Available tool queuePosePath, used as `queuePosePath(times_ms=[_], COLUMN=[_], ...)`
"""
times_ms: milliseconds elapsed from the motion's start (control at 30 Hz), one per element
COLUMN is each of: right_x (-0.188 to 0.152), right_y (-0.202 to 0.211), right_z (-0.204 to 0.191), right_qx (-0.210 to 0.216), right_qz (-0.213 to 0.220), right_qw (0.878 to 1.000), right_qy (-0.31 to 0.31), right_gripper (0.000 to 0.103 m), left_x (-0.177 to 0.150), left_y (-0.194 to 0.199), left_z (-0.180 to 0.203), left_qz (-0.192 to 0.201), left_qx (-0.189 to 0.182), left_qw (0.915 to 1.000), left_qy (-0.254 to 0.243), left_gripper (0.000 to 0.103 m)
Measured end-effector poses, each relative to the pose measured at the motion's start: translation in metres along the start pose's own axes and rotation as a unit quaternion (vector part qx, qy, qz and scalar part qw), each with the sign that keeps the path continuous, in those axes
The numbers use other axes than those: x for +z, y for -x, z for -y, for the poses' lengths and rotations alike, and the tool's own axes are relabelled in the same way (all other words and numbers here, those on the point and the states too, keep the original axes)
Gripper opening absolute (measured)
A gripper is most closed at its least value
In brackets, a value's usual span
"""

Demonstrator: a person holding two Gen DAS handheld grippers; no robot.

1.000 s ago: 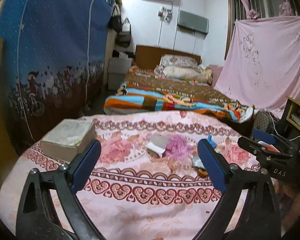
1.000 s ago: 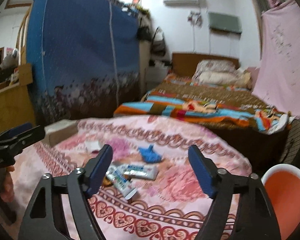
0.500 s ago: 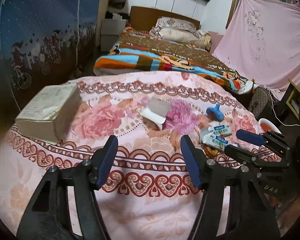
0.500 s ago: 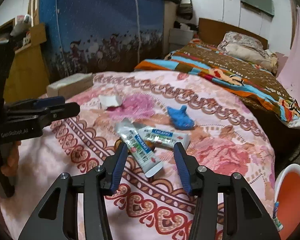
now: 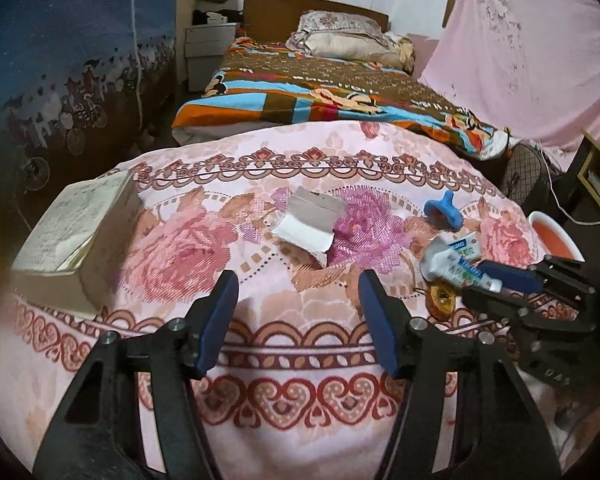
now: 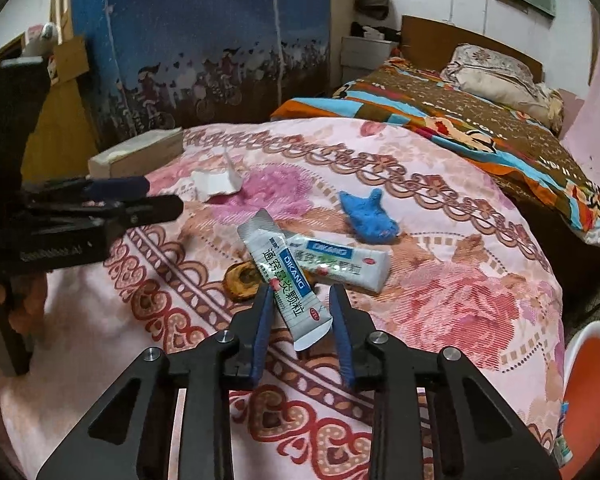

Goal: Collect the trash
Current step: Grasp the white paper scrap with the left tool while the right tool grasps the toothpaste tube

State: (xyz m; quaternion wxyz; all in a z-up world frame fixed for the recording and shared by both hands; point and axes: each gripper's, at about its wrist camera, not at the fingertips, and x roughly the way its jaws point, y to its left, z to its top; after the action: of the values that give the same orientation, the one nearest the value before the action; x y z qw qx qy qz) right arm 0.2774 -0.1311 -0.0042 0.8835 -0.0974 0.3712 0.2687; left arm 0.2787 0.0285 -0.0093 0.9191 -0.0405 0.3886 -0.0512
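Note:
Trash lies on a round table under a pink floral cloth (image 5: 300, 408). My right gripper (image 6: 302, 306) is low over a white and blue sachet (image 6: 286, 280); its jaws are closing with the sachet's near end between the pads, no press showing. A second sachet (image 6: 340, 264) lies crossed under the first. My left gripper (image 5: 298, 296) hovers in front of a torn white paper box (image 5: 308, 224), its jaws half apart and closing on nothing. A blue crumpled scrap (image 6: 368, 216) and a brown round scrap (image 6: 242, 280) lie close by.
A thick pale book (image 5: 76, 236) lies at the table's left edge. An orange bin with a white rim (image 6: 592, 372) stands on the floor to the right of the table. Behind the table is a bed (image 5: 340, 76) with a striped blanket.
Both grippers dipped down toward the table and moved in closer. The right jaws narrowed a lot around the near sachet's end. The left jaws narrowed to about half.

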Motion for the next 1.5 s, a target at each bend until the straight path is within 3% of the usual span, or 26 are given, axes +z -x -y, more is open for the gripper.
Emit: queuePosePath(times_ms=[333,767,933,967,1000,1033,1500], right_x=[0.002,0.002,0.002,0.001,0.001,0.001,0.002], right_y=[0.008,0.006,0.006,0.006,0.006,0.006,0.007], right_z=[0.031,0.037,0.038,0.038,0.038,0.038,0.038], right_qx=[0.001,0.009,0.009,0.010,0.009,0.009,0.010], right_qz=[0.032,0.032,0.032,0.032,0.032,0.033,0.034], right_qw=[0.996,0.995,0.995,0.995,0.995,0.995,0.995], right_qy=[-0.079,-0.091,-0.091,-0.091,-0.092,-0.091,-0.090], right_gripper=[0.026,0.026,0.026,0.026,0.026,0.026,0.026], left_x=[0.013,0.019,0.019,0.019,0.019,0.018,0.017], left_y=[-0.020,-0.037,-0.037,-0.036,-0.036,-0.036,-0.029], left_z=[0.002,0.010,0.012,0.012,0.013,0.014,0.016], left_qz=[-0.004,-0.027,-0.028,-0.027,-0.027,-0.027,-0.010], left_qx=[-0.009,0.006,0.014,0.013,0.012,0.012,-0.009], left_qw=[0.9999,0.9995,0.9994,0.9994,0.9993,0.9993,0.9995], left_qy=[0.006,-0.012,-0.018,-0.019,-0.021,-0.023,-0.028], left_gripper=[0.035,0.033,0.019,0.014,0.002,0.001,0.000])
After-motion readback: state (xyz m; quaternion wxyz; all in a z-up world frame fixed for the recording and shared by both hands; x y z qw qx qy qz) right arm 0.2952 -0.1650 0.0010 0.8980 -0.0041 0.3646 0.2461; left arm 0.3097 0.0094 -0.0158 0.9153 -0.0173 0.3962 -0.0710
